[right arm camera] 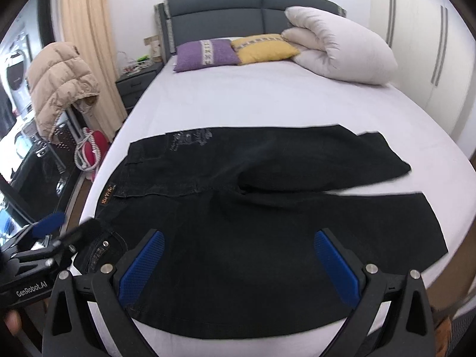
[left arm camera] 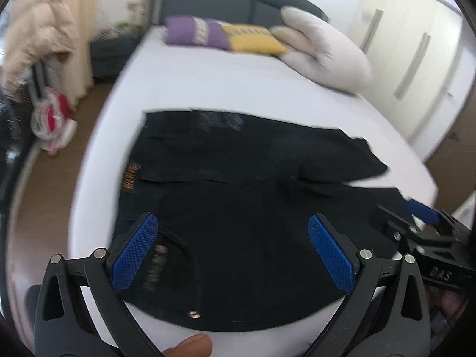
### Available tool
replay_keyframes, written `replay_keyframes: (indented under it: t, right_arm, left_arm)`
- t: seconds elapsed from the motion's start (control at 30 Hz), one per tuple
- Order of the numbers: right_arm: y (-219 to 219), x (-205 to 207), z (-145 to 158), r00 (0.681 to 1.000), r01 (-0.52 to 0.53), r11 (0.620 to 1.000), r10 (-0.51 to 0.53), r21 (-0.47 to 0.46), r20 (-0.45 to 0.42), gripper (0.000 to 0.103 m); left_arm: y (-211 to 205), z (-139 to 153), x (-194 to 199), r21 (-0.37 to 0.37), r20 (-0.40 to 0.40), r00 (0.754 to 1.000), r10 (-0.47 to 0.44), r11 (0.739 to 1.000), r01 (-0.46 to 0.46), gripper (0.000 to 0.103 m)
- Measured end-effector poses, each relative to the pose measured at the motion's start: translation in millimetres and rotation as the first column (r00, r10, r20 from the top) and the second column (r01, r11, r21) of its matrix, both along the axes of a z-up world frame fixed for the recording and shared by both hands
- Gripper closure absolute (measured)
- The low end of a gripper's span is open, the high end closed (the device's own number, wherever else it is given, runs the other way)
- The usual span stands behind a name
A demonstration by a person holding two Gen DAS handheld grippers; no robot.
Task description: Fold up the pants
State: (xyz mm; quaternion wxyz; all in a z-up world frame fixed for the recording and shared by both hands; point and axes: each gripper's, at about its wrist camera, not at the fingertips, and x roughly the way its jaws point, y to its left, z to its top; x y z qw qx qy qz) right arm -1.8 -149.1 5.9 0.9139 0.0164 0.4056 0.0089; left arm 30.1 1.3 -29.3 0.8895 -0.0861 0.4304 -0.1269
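A: How many garments lie on the bed (right arm camera: 267, 101)?
B: One pair of black denim pants (right arm camera: 253, 208), near the foot edge.
A: And cushions by the headboard?
B: Two: one purple knitted cushion (right arm camera: 205, 55) and one yellow cushion (right arm camera: 263, 49), plus one rolled white duvet (right arm camera: 342, 56) at the far right corner.
A: Tools?
B: Two: the left tool (left arm camera: 232, 253) and the right tool (right arm camera: 238, 264).

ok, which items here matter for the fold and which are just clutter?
For the job:
black pants
bed
left gripper, open
right gripper, open

Just lying about:
purple cushion
yellow cushion
rolled duvet
beige jacket
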Motion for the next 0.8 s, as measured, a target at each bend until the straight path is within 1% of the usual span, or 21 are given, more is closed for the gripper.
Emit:
replay_keyframes:
  t: [0.07,0.13,0.17,0.2,0.27,0.3,0.37,0.43,0.5,0.57,0.6,0.7,0.77,0.8]
  right_arm:
    - [-3.0,8.5,-1.0,0.999,-0.033,0.999,0.033,-0.004,0.01,0.0]
    - [-9.1,21.3,-3.5,0.997,-0.077,0.997,0.077,0.011,0.012,0.0]
    - [-12.0,27.5,-5.0,0.995,-0.099,0.995,0.098,0.019,0.009,0.0]
    - [-15.1,35.1,-6.6,0.993,-0.122,0.992,0.122,0.025,0.004,0.0]
    - [-23.8,54.1,-10.8,0.984,-0.175,0.984,0.175,0.031,-0.005,0.0]
    - [-28.4,63.5,-12.2,0.98,-0.2,0.979,0.2,0.038,-0.007,0.0]
    - [-35.1,79.7,-14.0,0.965,-0.262,0.964,0.263,0.05,-0.008,0.0]
    - [-44.1,95.6,-15.5,0.945,-0.327,0.944,0.327,0.051,-0.003,0.0]
    - [-50.7,106.6,-17.6,0.931,-0.366,0.93,0.366,0.037,-0.003,0.0]
    - [-60.7,119.9,-21.6,0.912,-0.409,0.911,0.409,0.048,0.0,0.0]
    - [-65.9,126.0,-23.8,0.906,-0.423,0.904,0.424,0.063,-0.001,0.0]
    - [-76.0,145.4,-35.1,0.891,-0.45,0.887,0.454,0.102,-0.015,0.008]
    - [-79.5,161.0,-45.0,0.881,-0.465,0.877,0.472,0.12,-0.039,0.014]
    - [-80.2,168.0,-49.1,0.874,-0.475,0.871,0.483,0.125,-0.048,0.015]
  left_arm:
    - [-2.5,-6.8,10.4,0.009,-0.059,0.998,-0.014,1.0,0.014,0.0]
    - [4.8,-11.8,20.8,-0.04,-0.058,0.998,-0.008,0.999,0.005,0.0]
    - [8.0,-13.7,28.5,-0.05,-0.051,0.999,-0.008,0.999,0.005,0.0]
    - [9.6,-15.4,39.4,-0.041,-0.047,0.999,-0.012,0.999,0.01,0.0]
    - [12.6,-18.1,71.6,-0.005,-0.032,0.999,-0.041,0.999,0.041,0.0]
    - [15.5,-18.8,94.5,0.02,-0.014,0.998,-0.064,0.998,0.064,0.0]
    - [22.6,-22.2,134.5,0.05,-0.007,0.993,-0.114,0.992,0.114,0.0]
    - [32.1,-27.1,184.9,0.052,-0.019,0.985,-0.172,0.984,0.173,0.0]
    - [41.0,-35.3,232.5,0.037,-0.051,0.973,-0.225,0.973,0.227,0.0]
    - [46.6,-45.8,277.4,0.034,-0.084,0.959,-0.27,0.961,0.274,0.0]
    - [48.6,-52.8,299.6,0.047,-0.104,0.952,-0.288,0.955,0.294,0.0]
    - [46.2,-80.5,351.0,0.112,-0.168,0.923,-0.346,0.924,0.366,0.0]
    - [40.2,-100.7,374.2,0.15,-0.222,0.896,-0.384,0.895,0.42,0.001]
    - [38.4,-113.0,385.5,0.175,-0.258,0.882,-0.395,0.878,0.445,0.001]
